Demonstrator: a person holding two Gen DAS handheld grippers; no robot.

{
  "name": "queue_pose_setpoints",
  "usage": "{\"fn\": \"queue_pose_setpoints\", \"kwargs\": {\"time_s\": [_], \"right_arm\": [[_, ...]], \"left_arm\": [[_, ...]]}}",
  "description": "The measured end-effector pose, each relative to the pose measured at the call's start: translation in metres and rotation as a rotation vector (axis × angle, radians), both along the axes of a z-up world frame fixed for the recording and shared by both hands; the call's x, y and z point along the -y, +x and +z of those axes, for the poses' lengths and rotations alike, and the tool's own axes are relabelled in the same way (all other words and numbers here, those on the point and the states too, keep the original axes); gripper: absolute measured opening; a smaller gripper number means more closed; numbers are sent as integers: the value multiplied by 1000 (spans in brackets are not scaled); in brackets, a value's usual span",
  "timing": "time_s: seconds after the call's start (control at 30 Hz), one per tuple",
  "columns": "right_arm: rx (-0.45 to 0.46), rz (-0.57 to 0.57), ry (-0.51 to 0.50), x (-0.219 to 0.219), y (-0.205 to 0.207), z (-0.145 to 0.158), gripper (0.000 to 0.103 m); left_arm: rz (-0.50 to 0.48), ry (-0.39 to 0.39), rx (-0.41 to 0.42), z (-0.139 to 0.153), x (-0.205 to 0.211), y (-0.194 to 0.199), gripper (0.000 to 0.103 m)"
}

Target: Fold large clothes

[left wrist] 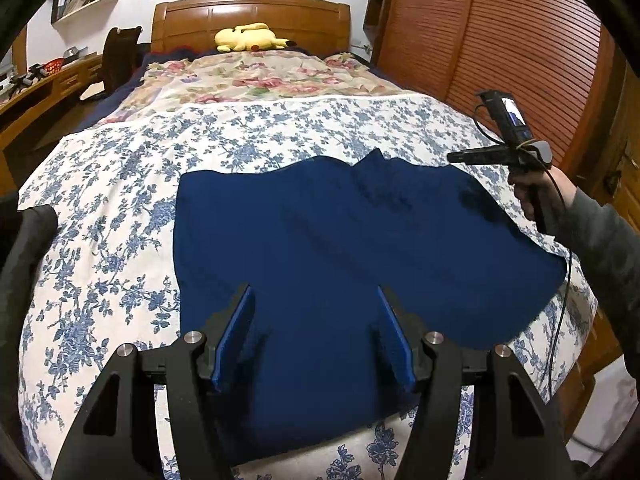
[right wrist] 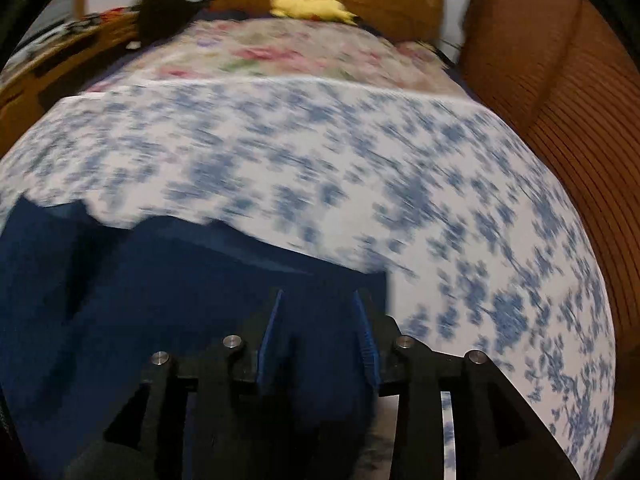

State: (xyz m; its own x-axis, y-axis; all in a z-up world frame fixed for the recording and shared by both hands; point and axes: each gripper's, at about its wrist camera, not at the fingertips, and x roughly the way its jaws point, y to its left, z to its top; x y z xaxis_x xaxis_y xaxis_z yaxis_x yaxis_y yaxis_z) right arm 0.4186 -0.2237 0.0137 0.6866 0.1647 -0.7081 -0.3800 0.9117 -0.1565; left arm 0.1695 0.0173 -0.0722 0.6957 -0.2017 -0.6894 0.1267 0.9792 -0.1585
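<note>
A dark blue garment (left wrist: 340, 232) lies spread flat on the bed's blue-flowered sheet (left wrist: 120, 208). My left gripper (left wrist: 314, 292) hangs over its near half, jaws wide open, with only flat cloth showing between the blue pads (left wrist: 236, 340). A hand holds my right gripper (left wrist: 454, 157) raised over the garment's far right edge. In the blurred right wrist view, the right gripper (right wrist: 318, 296) stands above the garment (right wrist: 160, 300) near its right corner. Its jaws are apart, and the pads (right wrist: 366, 340) grip no cloth.
A flowered quilt (left wrist: 256, 76) and a yellow plush toy (left wrist: 248, 37) lie toward the wooden headboard (left wrist: 248, 12). Slatted wardrobe doors (left wrist: 500, 40) line the right side. A desk (left wrist: 40, 88) and chair (left wrist: 120, 56) stand at left. A cable (left wrist: 560, 312) hangs from the right gripper.
</note>
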Motion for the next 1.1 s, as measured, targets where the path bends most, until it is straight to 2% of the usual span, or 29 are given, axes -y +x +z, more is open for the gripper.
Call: {"fn": "queue_pose_setpoints", "kwargs": {"time_s": [0.23, 0.43, 0.57, 0.63, 0.67, 0.8, 0.9, 0.97, 1.03, 1.1], "right_arm": [[-102, 232, 105, -61, -26, -17, 37], [-172, 295, 115, -99, -17, -37, 37], [-205, 273, 85, -112, 4, -53, 36], [-229, 262, 85, -116, 17, -61, 12], [-234, 261, 87, -115, 22, -64, 6], [-144, 213, 103, -115, 34, -59, 3], [-116, 172, 133, -112, 38, -52, 4], [-111, 174, 134, -109, 35, -49, 9], [-95, 167, 103, -104, 21, -46, 34], [-78, 180, 97, -94, 1, -42, 47]], "left_arm": [[10, 1, 13, 4, -8, -5, 62], [31, 0, 21, 7, -19, -11, 62], [47, -1, 27, 9, -28, -14, 62], [55, -2, 29, 9, -32, -16, 62], [59, -2, 30, 9, -34, -16, 62], [71, -3, 27, 7, -42, -18, 62], [78, -3, 25, 7, -46, -19, 62], [83, -3, 27, 7, -48, -21, 62], [85, -4, 27, 7, -50, -24, 62], [89, -6, 26, 6, -52, -27, 62]]}}
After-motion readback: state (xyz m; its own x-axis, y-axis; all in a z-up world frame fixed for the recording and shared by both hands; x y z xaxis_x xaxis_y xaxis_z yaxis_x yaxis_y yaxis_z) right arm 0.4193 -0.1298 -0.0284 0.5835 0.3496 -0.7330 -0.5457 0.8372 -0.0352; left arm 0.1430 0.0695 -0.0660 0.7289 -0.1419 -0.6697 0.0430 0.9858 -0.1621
